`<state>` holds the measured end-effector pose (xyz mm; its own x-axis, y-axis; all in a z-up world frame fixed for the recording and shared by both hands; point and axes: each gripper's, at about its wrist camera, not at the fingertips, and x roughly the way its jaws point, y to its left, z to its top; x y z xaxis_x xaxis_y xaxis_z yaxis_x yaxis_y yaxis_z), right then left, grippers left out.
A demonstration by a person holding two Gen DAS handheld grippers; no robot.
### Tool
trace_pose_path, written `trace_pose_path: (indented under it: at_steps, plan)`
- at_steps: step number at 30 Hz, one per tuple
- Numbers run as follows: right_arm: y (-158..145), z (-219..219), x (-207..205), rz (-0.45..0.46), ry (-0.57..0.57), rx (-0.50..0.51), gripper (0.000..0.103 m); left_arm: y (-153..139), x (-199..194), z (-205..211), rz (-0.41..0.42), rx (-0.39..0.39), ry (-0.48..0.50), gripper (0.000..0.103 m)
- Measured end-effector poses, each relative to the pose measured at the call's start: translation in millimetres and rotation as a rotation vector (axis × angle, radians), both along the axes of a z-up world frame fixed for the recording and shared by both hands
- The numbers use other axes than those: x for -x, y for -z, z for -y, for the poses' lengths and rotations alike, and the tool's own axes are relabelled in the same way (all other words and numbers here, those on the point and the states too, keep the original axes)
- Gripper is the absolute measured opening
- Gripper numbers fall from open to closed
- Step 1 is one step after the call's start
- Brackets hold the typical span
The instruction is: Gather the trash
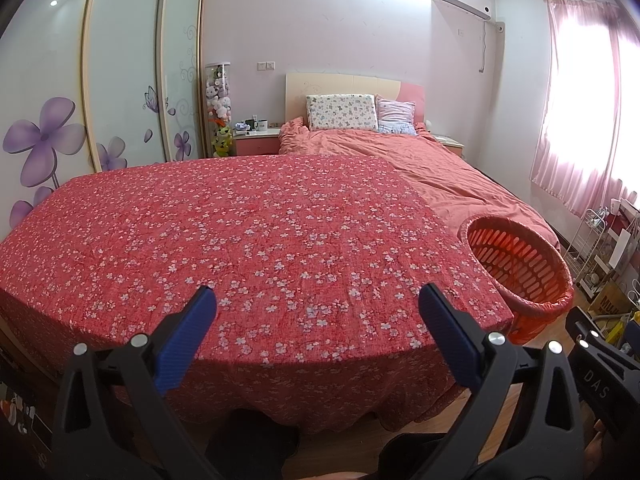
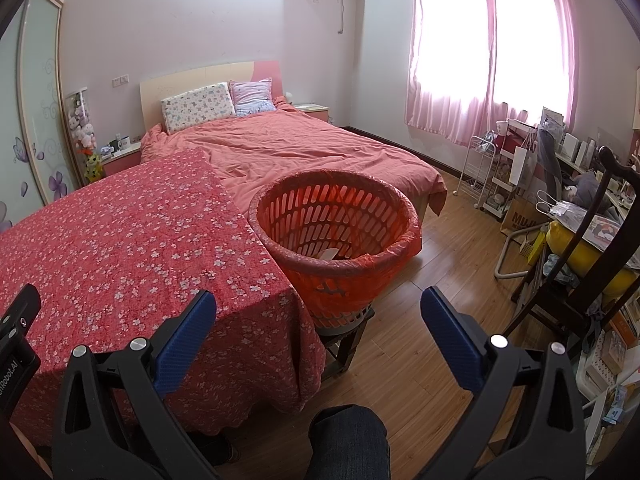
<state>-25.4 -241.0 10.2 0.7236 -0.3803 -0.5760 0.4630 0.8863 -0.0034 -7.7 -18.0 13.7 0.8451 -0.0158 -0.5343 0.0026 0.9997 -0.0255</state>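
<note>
An orange slotted basket lined with a plastic bag stands on a low stool at the right edge of the table; a pale scrap lies at its bottom. The basket also shows in the left wrist view. My left gripper is open and empty, held above the near edge of the table with the red flowered cloth. My right gripper is open and empty, held over the table's right corner and the floor, in front of the basket. I see no loose trash on the cloth.
A bed with a salmon cover lies behind the table. A wardrobe with flower doors stands at the left. A dark chair, a white rack and cluttered shelves line the right. My knee is below the right gripper.
</note>
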Motion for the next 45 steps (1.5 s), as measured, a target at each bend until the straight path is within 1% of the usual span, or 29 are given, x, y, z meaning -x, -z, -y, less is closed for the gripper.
trace_pose_path:
  at_steps: [45]
  plan:
    - [1.0,-1.3,0.6,0.001,0.001,-0.004,0.101,-0.7,1.6,-0.1,0.002,-0.008,0.007,0.099]
